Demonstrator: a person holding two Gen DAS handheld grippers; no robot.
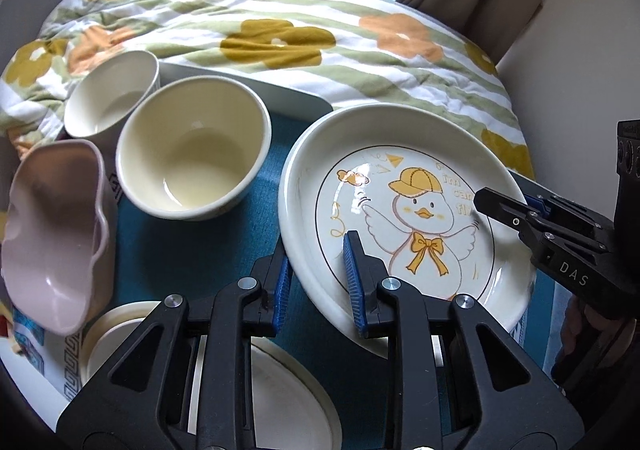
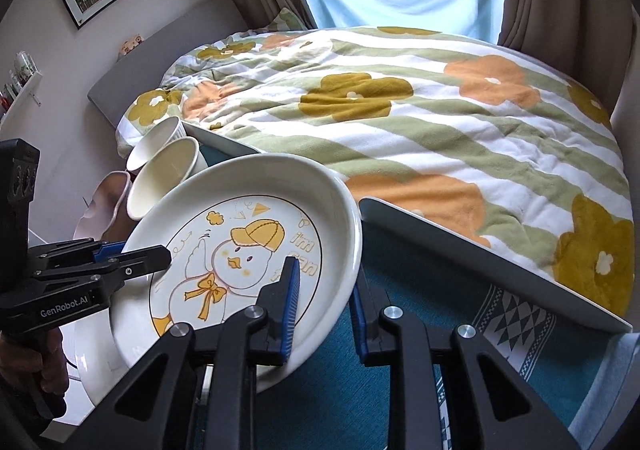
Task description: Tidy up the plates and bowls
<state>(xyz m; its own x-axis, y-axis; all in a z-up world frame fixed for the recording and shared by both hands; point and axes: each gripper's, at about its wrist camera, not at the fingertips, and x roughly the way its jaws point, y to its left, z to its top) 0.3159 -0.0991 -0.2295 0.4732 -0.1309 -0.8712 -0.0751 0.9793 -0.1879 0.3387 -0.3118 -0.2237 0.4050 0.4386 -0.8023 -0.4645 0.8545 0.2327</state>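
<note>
Tilting duck plate (image 1: 404,210), left rim lowest

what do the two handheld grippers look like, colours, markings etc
Both are matte black plastic with angular linkage arms, silver pivot bolts and ribbed blue pads on the fingers. The left gripper carries white "GenRobot.AI" lettering on its side, seen from the right wrist view; the right gripper shows "DAS". No cables or sleeves visible.

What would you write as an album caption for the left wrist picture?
Two claws, left and right, grip opposite rims of the duck plate beside cream bowls on a teal mat.
</note>
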